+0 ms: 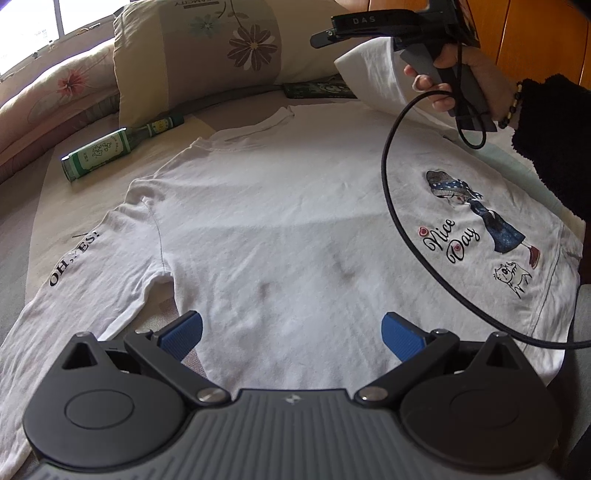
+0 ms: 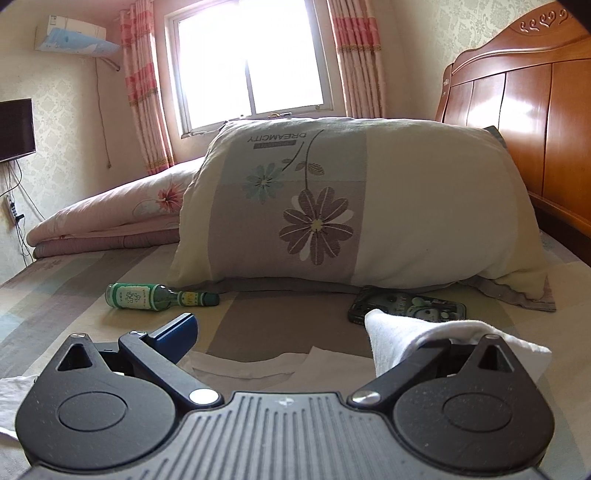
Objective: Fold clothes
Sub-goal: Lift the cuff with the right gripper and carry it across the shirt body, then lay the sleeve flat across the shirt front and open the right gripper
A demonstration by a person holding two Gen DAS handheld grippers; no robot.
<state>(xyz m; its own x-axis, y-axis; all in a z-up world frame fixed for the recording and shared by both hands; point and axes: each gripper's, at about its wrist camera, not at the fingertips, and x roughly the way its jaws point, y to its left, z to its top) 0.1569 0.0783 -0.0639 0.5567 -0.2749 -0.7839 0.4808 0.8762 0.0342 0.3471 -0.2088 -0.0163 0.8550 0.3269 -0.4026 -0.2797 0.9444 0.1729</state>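
A white long-sleeve shirt [image 1: 277, 221] lies flat on the bed, with a "Nice Day" print at the right and "OH, YES!" on its left sleeve [image 1: 74, 266]. My left gripper [image 1: 291, 336] is open low over the shirt's body, nothing between its blue pads [image 1: 183, 332]. A hand [image 1: 472, 70] holds my right gripper [image 1: 325, 35] raised at the far right. In the right wrist view that gripper [image 2: 291, 332] stands open, and the shirt's other sleeve [image 2: 391, 332] drapes over its right finger and hides it. The collar [image 2: 258, 365] lies below.
A green glass bottle [image 2: 147, 295] lies on the sheet to the left. A phone [image 2: 410, 304] rests in front of the flowered pillow [image 2: 369, 206]. A folded quilt [image 2: 110, 218] is behind, with the wooden headboard [image 2: 517, 110] at right. A black cable [image 1: 391, 184] loops over the shirt.
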